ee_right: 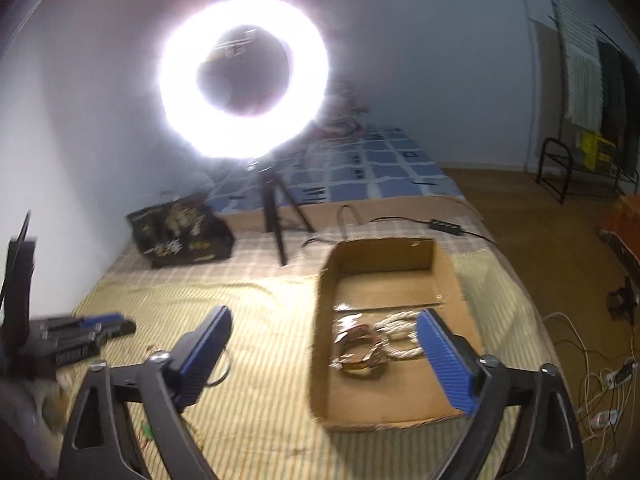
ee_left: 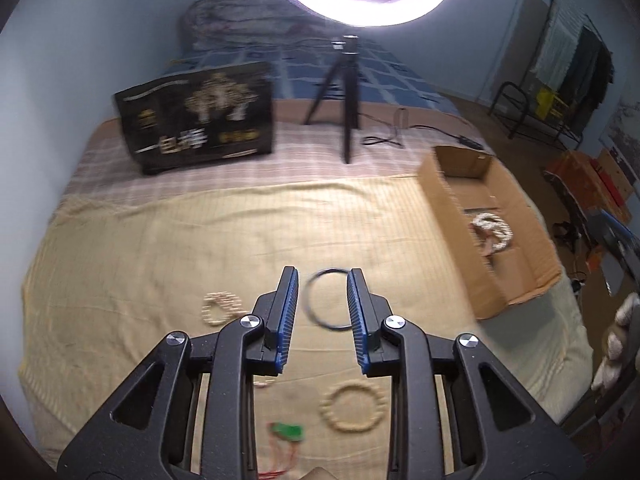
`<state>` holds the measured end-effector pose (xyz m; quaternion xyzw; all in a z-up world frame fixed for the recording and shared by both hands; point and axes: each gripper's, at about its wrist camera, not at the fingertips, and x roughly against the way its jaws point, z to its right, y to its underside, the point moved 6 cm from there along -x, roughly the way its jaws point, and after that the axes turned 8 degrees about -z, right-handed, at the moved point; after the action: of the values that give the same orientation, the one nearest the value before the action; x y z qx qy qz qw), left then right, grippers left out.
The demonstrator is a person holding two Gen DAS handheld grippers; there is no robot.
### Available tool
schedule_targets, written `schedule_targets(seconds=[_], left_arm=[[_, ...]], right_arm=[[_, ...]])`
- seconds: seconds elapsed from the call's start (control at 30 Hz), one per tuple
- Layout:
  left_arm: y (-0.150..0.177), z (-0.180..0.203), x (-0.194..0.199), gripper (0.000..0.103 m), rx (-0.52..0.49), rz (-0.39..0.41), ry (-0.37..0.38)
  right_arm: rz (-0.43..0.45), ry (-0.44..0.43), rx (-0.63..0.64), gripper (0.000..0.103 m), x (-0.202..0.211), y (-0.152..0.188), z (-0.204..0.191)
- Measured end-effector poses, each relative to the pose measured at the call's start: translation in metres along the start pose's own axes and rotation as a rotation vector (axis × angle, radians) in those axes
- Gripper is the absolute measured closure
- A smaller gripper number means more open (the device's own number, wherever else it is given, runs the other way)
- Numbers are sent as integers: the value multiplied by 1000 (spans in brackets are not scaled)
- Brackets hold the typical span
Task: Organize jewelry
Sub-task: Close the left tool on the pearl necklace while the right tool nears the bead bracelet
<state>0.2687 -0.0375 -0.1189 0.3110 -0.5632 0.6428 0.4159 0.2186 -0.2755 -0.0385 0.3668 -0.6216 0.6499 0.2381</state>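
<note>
My left gripper [ee_left: 322, 277] is open and empty above the yellow cloth, its fingers on either side of a thin dark bangle [ee_left: 323, 299] lying flat. A beaded cream bracelet [ee_left: 221, 307] lies to its left and another cream bead ring [ee_left: 353, 407] lies nearer me. A green charm on red cord [ee_left: 286, 432] lies at the bottom. My right gripper [ee_right: 325, 322] is wide open and empty over the near end of the cardboard box [ee_right: 320, 364]. White beads [ee_right: 400, 336] and reddish bangles [ee_right: 358, 354] lie in the box. The left gripper shows at the left of the right wrist view [ee_right: 86, 334].
A black printed box [ee_left: 198, 118] and a small tripod [ee_left: 340, 100] under a bright ring light [ee_right: 244, 76] stand at the back of the bed. A cable [ee_right: 420, 222] runs behind the cardboard box. The bed's right edge drops to a floor with wires [ee_right: 600, 380].
</note>
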Motion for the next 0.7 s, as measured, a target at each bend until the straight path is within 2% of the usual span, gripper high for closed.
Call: schedule_targets(seconds=[0.2, 0.3, 0.53, 0.7], left_arm=[[10, -47, -7, 79, 38, -39, -40], [15, -68, -15, 79, 74, -70, -42], [29, -95, -40, 79, 134, -154, -31], [33, -104, -57, 79, 193, -204, -3]], right_arm=[[-86, -79, 146, 2, -12, 29, -58], [-173, -114, 196, 2, -24, 46, -85], [-316, -161, 248, 2, -51, 77, -113], [-409, -185, 282, 7, -69, 99, -125]])
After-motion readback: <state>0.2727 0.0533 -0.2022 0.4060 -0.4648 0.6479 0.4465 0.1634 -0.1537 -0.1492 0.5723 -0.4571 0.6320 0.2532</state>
